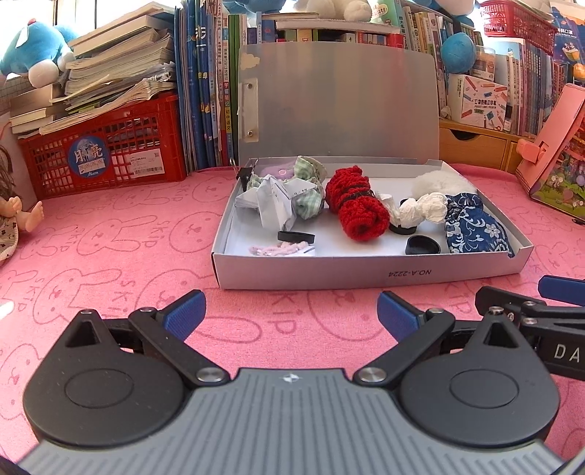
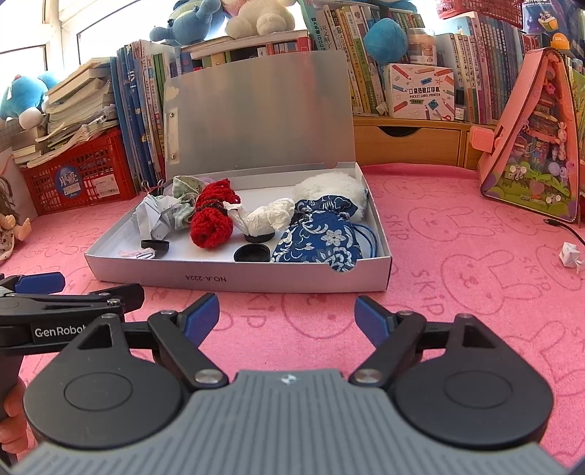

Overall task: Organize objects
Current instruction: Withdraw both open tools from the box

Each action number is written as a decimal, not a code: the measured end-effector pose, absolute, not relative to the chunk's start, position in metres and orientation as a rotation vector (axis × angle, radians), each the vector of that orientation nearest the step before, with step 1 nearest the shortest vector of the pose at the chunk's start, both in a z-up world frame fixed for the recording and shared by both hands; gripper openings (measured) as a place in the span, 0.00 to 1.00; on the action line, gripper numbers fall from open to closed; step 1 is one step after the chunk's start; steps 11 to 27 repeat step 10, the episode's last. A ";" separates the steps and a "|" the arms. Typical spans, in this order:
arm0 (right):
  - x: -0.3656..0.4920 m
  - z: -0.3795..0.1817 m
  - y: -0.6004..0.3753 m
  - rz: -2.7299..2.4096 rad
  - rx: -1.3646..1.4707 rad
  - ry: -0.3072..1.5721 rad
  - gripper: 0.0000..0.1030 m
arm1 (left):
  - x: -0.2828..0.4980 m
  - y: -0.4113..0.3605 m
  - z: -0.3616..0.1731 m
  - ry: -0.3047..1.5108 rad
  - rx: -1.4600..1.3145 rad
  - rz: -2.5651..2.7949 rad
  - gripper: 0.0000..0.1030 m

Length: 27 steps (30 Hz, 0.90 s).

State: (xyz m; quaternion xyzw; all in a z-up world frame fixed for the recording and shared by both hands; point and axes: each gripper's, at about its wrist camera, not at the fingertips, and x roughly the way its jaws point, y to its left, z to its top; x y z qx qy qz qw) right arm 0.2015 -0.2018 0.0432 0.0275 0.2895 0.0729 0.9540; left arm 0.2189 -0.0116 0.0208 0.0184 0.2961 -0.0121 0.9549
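Pink mat bears open box holding red knit, blue pouch.

We seem to be in a home, most likely a child's room or study corner. Tightly packed books line the back, loose workbooks are piled on a red plastic crate, and blue and white plush toys sit on top of the books. We also see a doll at the left edge, a pink playhouse-shaped toy case, and a pink bunny-print cloth covering the table.
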 end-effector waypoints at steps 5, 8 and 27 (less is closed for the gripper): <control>0.196 0.042 -0.201 0.140 0.036 0.590 0.86 | 0.213 -0.012 0.020 0.600 0.029 -0.025 0.99; 0.195 0.043 -0.202 0.139 0.040 0.591 0.86 | 0.211 -0.015 0.022 0.587 0.053 -0.014 0.99; 0.194 0.042 -0.203 0.137 0.039 0.591 0.86 | 0.210 -0.016 0.022 0.586 0.062 -0.014 0.99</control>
